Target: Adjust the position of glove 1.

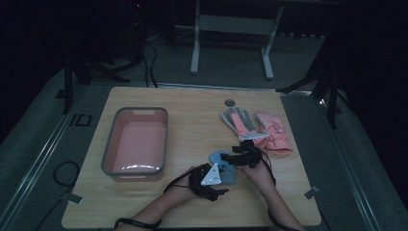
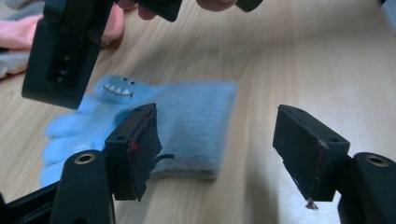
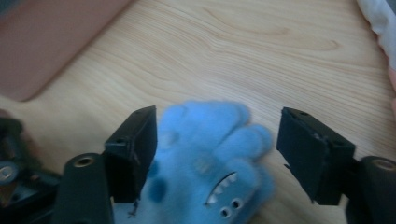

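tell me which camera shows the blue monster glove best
The left gripper view: the blue monster glove lies flat there, cuff to teeth. The right gripper view shows its finger end and face, blurred, between the fingers. In the high view it is a small patch partly covered by both grippers.

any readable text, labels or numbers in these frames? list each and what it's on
"ID": pale letters on the dark floor mat left of the table.
Blue glove: a toothed face, no text.
Pink tub, the other gloves: no lettering can be made out.
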{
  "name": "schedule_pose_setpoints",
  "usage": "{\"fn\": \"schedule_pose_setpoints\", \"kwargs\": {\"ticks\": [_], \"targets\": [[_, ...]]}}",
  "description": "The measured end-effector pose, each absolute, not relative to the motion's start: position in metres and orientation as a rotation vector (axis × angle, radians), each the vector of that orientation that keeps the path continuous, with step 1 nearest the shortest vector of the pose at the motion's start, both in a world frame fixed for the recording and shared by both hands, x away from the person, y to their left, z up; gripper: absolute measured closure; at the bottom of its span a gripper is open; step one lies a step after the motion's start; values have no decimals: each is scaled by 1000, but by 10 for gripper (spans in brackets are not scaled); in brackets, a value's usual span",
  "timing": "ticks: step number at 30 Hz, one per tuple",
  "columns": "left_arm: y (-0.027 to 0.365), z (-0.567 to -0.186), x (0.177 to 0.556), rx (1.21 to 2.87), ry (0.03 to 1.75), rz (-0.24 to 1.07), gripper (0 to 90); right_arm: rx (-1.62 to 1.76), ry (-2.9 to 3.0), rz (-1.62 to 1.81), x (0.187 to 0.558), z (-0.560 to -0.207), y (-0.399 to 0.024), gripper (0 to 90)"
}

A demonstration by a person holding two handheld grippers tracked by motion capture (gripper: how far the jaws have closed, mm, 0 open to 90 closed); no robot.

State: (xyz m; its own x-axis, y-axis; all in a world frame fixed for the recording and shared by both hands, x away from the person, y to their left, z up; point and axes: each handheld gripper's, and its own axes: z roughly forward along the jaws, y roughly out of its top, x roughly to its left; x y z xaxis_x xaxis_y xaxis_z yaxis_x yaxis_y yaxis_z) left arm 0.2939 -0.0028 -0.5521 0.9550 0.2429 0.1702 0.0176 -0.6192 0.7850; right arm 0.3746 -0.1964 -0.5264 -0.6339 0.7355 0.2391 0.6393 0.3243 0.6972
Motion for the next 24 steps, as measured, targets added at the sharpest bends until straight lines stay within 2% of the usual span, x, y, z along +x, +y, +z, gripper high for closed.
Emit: {"fn": "schedule_pose_setpoints", "kwargs": {"ticks": [9, 14, 17, 22, 24], "targets": [[-12, -557, 300, 2323, 149, 407, 415, 1272, 2487, 1102, 376, -545, -183, 275], [-12, -558, 302, 2323, 177, 410, 503, 1235, 2493, 1054, 371, -549, -179, 271], [-12, -559, 302, 2317, 198, 402, 586, 1191, 2500, 1049, 368, -550, -177, 349], [-10, -557, 304, 2303, 259, 365, 691, 1205, 2541, 1108, 367, -549, -178, 632], [-9, -555, 308, 2304, 285, 330, 721, 1222, 2553, 1129, 368, -550, -179, 695]]}}
